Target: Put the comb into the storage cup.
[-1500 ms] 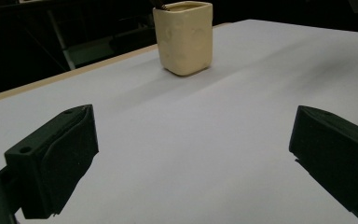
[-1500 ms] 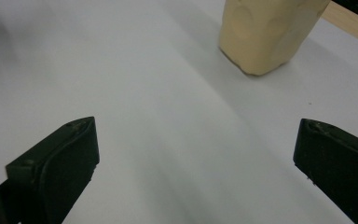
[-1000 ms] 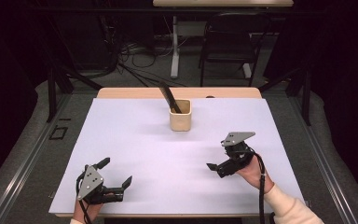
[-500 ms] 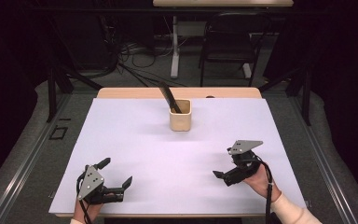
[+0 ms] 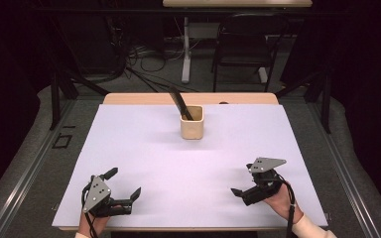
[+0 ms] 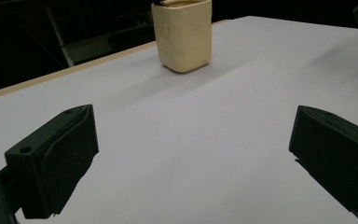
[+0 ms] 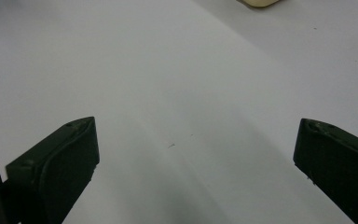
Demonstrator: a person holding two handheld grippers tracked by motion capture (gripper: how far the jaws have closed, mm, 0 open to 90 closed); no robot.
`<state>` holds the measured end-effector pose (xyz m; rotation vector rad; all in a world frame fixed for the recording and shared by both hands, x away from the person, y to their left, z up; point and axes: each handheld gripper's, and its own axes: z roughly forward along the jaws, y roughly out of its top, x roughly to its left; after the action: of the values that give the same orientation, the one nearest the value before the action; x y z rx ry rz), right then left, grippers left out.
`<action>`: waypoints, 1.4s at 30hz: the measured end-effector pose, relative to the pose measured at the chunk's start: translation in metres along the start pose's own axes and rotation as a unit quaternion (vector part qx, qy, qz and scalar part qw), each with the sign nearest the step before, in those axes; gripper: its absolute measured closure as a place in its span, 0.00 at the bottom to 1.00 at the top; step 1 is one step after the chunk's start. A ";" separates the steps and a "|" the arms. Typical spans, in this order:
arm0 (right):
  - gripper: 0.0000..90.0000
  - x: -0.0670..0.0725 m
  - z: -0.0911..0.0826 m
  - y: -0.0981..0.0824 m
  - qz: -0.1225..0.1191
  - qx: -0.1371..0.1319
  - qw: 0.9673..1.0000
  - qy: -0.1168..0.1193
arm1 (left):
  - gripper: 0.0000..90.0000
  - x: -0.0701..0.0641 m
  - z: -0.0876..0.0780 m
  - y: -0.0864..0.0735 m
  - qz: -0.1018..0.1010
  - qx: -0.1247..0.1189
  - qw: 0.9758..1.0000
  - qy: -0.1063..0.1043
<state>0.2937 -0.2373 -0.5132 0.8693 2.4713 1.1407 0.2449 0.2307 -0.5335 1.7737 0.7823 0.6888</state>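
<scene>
The counter (image 5: pixel 144 148) is covered by a white sheet (image 5: pixel 238 148); a cream cup (image 5: pixel 192 122) holding a dark utensil (image 5: pixel 180 103) is set toward its far middle.

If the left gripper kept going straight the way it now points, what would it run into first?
Probably the cream cup: it stands ahead of the open left gripper, slightly off centre, with bare white table between. It might just pass to the cup's right.

So there's a small cream cup (image 5: pixel 192 122) standing upright toward the back middle of the white table, with a dark flat tool (image 5: pixel 180 102) leaning out of it, tilted left.
</scene>
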 end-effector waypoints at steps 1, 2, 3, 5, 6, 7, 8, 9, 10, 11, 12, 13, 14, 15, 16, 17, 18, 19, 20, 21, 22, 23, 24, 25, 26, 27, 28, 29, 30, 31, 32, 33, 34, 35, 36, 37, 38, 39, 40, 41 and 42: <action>0.00 0.000 0.000 -0.001 0.001 -0.003 1.000 -0.001 | 0.01 0.000 0.000 0.000 0.000 0.000 1.000 0.000; 0.00 0.001 0.000 -0.003 -0.001 -0.001 1.000 -0.001 | 0.01 0.000 0.000 0.000 0.001 0.001 1.000 0.001; 0.00 0.002 0.000 -0.005 -0.005 0.000 1.000 0.000 | 0.01 0.000 0.000 0.000 0.000 0.001 1.000 0.001; 0.00 0.003 0.000 -0.008 -0.006 -0.003 1.000 -0.002 | 0.01 0.000 0.000 0.000 -0.001 0.000 1.000 0.001; 0.00 0.003 0.000 -0.009 -0.006 -0.003 1.000 -0.002 | 0.01 0.000 0.000 0.000 -0.001 0.000 1.000 0.001; 0.00 0.004 0.000 -0.011 -0.004 -0.006 1.000 -0.002 | 0.01 0.000 0.000 0.000 0.000 0.000 1.000 0.001; 0.00 0.004 0.001 -0.013 -0.007 -0.008 1.000 -0.002 | 0.01 0.000 0.000 0.000 0.000 0.000 1.000 0.001; 0.00 0.005 0.000 -0.014 -0.007 -0.006 1.000 0.000 | 0.01 0.000 0.000 0.000 0.001 0.000 1.000 0.000; 0.00 0.006 0.000 -0.015 -0.011 -0.006 1.000 0.000 | 0.01 0.000 0.000 0.000 0.000 0.000 1.000 0.000; 0.00 0.007 0.000 -0.016 -0.012 -0.007 1.000 -0.001 | 0.01 0.000 0.000 0.000 0.000 0.000 1.000 0.000; 0.00 0.008 -0.001 -0.017 -0.014 -0.010 1.000 -0.003 | 0.01 0.000 0.000 0.000 0.000 0.000 1.000 0.000; 0.00 0.008 -0.002 -0.018 -0.017 -0.014 1.000 -0.006 | 0.01 0.000 0.000 0.000 0.000 0.001 1.000 0.001; 0.00 0.009 -0.003 -0.019 -0.016 -0.016 1.000 -0.005 | 0.01 0.000 0.000 0.000 -0.001 0.001 1.000 0.001; 0.00 0.009 -0.004 -0.020 -0.013 -0.024 1.000 -0.008 | 0.01 0.001 0.000 0.000 0.000 0.001 1.000 0.001; 0.00 0.009 -0.005 -0.021 -0.013 -0.029 0.999 -0.009 | 0.01 0.001 0.000 0.000 -0.001 0.002 1.000 0.001; 0.00 0.010 -0.006 -0.023 -0.011 -0.033 0.999 -0.011 | 0.01 0.001 0.000 0.000 -0.001 0.001 1.000 0.001; 0.00 0.010 -0.007 -0.024 -0.011 -0.037 0.999 -0.012 | 0.01 0.001 0.000 0.000 -0.001 0.000 1.000 0.002; 0.00 0.011 -0.008 -0.026 -0.008 -0.038 0.999 -0.013 | 0.01 0.001 0.000 0.000 -0.002 0.000 1.000 0.002; 0.00 0.011 -0.008 -0.026 -0.011 -0.039 0.999 -0.014 | 0.01 0.000 0.000 0.000 -0.003 0.000 1.000 0.001; 0.00 0.012 -0.009 -0.027 -0.012 -0.038 0.999 -0.017 | 0.01 0.000 0.000 0.000 -0.003 0.000 1.000 0.002; 0.00 0.012 -0.010 -0.028 -0.014 -0.036 0.999 -0.017 | 0.01 0.000 0.000 0.000 -0.003 -0.001 1.000 0.002; 0.00 0.012 -0.011 -0.028 -0.012 -0.041 0.999 -0.015 | 0.01 0.000 -0.001 0.000 -0.003 -0.001 1.000 0.002; 0.00 0.012 -0.012 -0.029 -0.013 -0.042 0.999 -0.017 | 0.01 0.000 -0.001 0.000 -0.003 -0.001 1.000 0.002; 0.00 0.013 -0.014 -0.029 -0.013 -0.045 0.999 -0.021 | 0.01 0.000 -0.001 0.000 -0.003 -0.001 1.000 0.002; 0.00 0.013 -0.015 -0.030 -0.012 -0.047 0.999 -0.021 | 0.01 0.000 -0.001 0.000 -0.003 -0.001 1.000 0.002; 0.00 0.013 -0.017 -0.031 -0.009 -0.048 0.999 -0.021 | 0.01 0.001 -0.001 0.000 -0.002 -0.001 1.000 0.001; 0.00 0.013 -0.018 -0.032 -0.008 -0.047 0.999 -0.023 | 0.01 0.000 -0.001 0.000 -0.003 -0.001 1.000 0.001; 0.00 0.014 -0.019 -0.033 -0.008 -0.049 0.999 -0.022 | 0.01 0.000 -0.001 0.000 -0.003 -0.001 1.000 0.001; 0.00 0.014 -0.019 -0.034 -0.008 -0.049 0.999 -0.023 | 0.01 0.000 -0.001 0.000 -0.002 -0.001 1.000 0.000; 0.00 0.015 -0.020 -0.035 -0.007 -0.048 0.999 -0.023 | 0.01 0.000 -0.001 0.000 -0.002 -0.001 1.000 0.000; 0.00 0.015 -0.021 -0.035 -0.007 -0.049 0.999 -0.023 | 0.01 0.000 -0.001 0.000 0.000 -0.001 1.000 -0.002; 0.00 0.016 -0.021 -0.036 -0.006 -0.050 0.998 -0.022 | 0.01 0.000 -0.001 0.000 0.000 -0.002 1.000 0.000; 0.00 0.016 -0.022 -0.036 -0.008 -0.050 0.998 -0.024 | 0.01 0.000 -0.001 0.000 0.000 -0.002 1.000 0.000; 0.00 0.017 -0.023 -0.036 -0.010 -0.050 0.998 -0.025 | 0.01 0.000 -0.001 0.000 -0.001 -0.002 1.000 0.000; 0.00 0.017 -0.023 -0.036 -0.010 -0.051 0.998 -0.026 | 0.01 0.000 -0.001 0.000 -0.002 -0.001 1.000 0.001; 0.00 0.017 -0.024 -0.036 -0.010 -0.052 0.998 -0.027 | 0.01 0.000 -0.001 0.000 -0.002 -0.001 1.000 0.000; 0.00 0.017 -0.024 -0.036 -0.010 -0.054 0.998 -0.027 | 0.01 0.001 -0.001 0.000 0.001 0.000 1.000 -0.002; 0.00 0.016 -0.024 -0.036 -0.009 -0.055 0.998 -0.027 | 0.01 0.001 -0.001 0.000 0.001 0.000 1.000 -0.002; 0.00 0.016 -0.024 -0.036 -0.009 -0.055 0.998 -0.026 | 0.01 0.001 0.000 0.000 0.001 0.000 1.000 -0.002; 0.00 0.015 -0.023 -0.036 -0.009 -0.052 0.998 -0.024 | 0.01 0.001 0.000 0.000 0.001 0.000 1.000 -0.001; 0.00 0.015 -0.022 -0.036 -0.009 -0.051 0.998 -0.024 | 0.01 0.001 0.000 0.000 0.000 0.001 1.000 -0.001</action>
<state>0.2568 -0.2597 -0.5265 0.8335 2.3554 1.2144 0.2454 0.2315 -0.5337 1.7756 0.7813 0.6860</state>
